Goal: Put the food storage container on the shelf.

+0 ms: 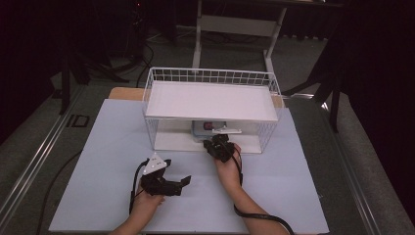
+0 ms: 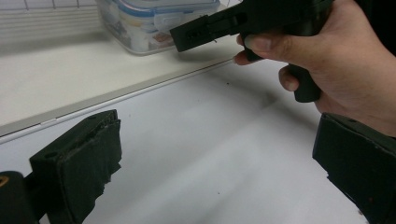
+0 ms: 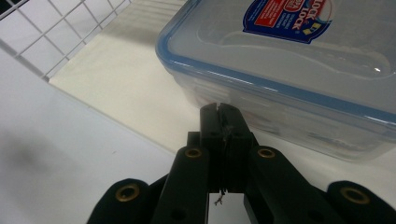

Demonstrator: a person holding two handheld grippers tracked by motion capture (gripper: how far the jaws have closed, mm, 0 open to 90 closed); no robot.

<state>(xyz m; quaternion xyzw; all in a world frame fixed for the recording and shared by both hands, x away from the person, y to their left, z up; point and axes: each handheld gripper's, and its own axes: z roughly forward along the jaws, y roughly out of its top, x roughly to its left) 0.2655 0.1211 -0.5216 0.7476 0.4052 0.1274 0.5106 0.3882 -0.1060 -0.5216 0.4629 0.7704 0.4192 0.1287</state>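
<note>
A clear plastic box with a blue-rimmed lid and a red and blue label stands on the low white floor of a wire rack. In the high view the box sits under the rack's upper board. My right gripper is shut with nothing between its jaws, and its tip is just short of the box's front wall. That right gripper reaches in at the rack's open front. My left gripper lies low on the table, open and empty, with its jaws wide apart. It points toward the right hand.
A pale sheet covers the table around the rack. The rack's upper white board overhangs the box, and wire mesh walls the sides. Cables trail from both grippers toward the table's near edge.
</note>
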